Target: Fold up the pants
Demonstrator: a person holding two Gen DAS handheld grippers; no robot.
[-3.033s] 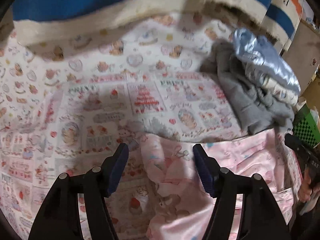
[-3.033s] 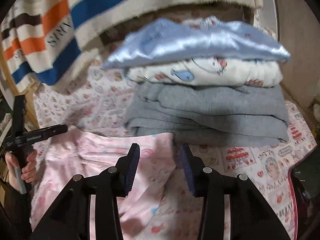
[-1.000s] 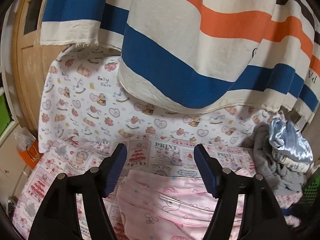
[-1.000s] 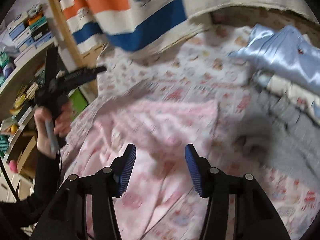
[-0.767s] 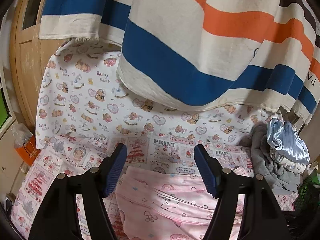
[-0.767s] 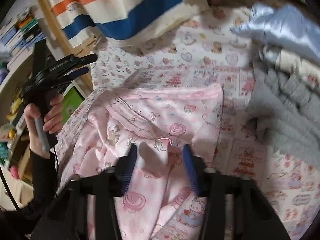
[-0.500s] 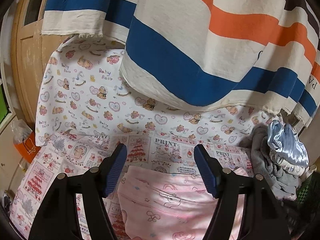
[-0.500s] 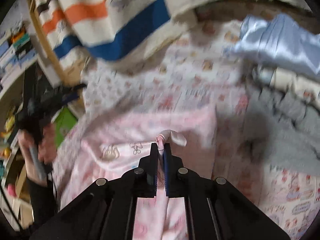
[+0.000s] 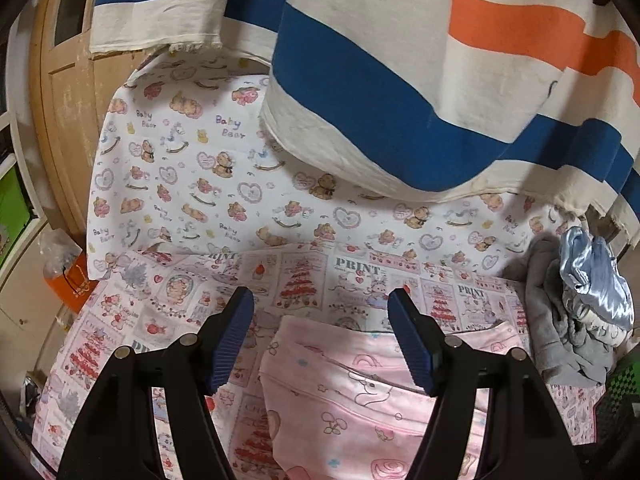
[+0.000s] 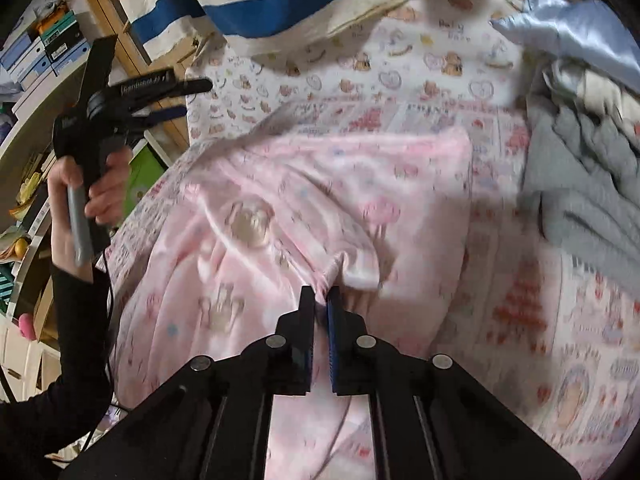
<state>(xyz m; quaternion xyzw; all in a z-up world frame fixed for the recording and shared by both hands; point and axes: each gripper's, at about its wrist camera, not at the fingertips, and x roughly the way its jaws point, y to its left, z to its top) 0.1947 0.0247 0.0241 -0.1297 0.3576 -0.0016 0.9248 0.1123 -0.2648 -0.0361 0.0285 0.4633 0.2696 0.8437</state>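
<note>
Pink printed pants (image 10: pixel 280 216) lie spread on the patterned bed sheet; they also show in the left wrist view (image 9: pixel 360 392). My right gripper (image 10: pixel 321 304) is shut on a bunched fold of the pants near their middle and lifts it slightly. My left gripper (image 9: pixel 320 340) is open and empty, held above the pants' far edge; it shows in the right wrist view (image 10: pixel 160 92) up at the left, in a hand.
A stack of folded clothes, grey under pale blue satin (image 10: pixel 580 128), sits at the right (image 9: pixel 576 308). A striped blue, orange and cream cloth (image 9: pixel 400 80) hangs over the back. Shelves with boxes (image 10: pixel 44 48) stand at the left.
My right gripper closed on a fold of the pink pants and is pulling it up. My left gripper stayed open and hovering, barely shifting.
</note>
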